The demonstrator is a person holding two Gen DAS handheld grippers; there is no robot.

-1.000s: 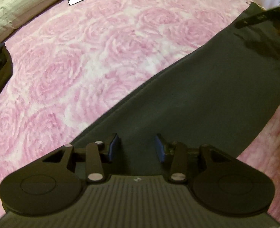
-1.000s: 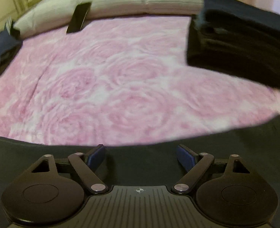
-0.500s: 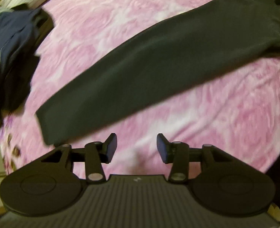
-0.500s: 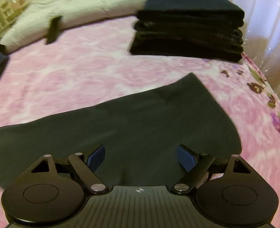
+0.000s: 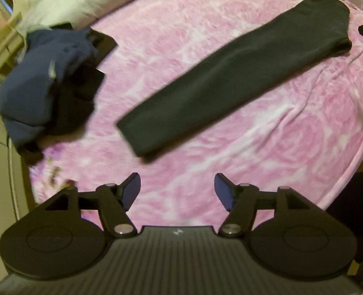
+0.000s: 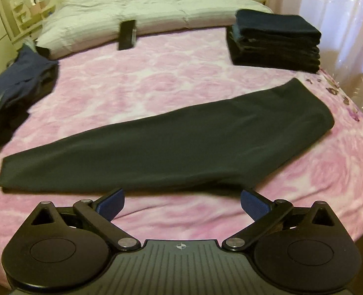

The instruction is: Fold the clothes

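Right wrist view: my right hand-held gripper [image 6: 181, 202] hangs with jaws apart and empty just short of the dark garment [image 6: 171, 135], which lies flat on the bed [image 6: 181, 73], folded lengthwise into a long strip. Beyond the garment a folded stack [image 6: 276, 40] counts as done; an unfolded heap [image 6: 16, 91] remains, and I judge cross-folds still pending. My left hand-held gripper [image 5: 177, 191] is likewise spread, holding nothing.
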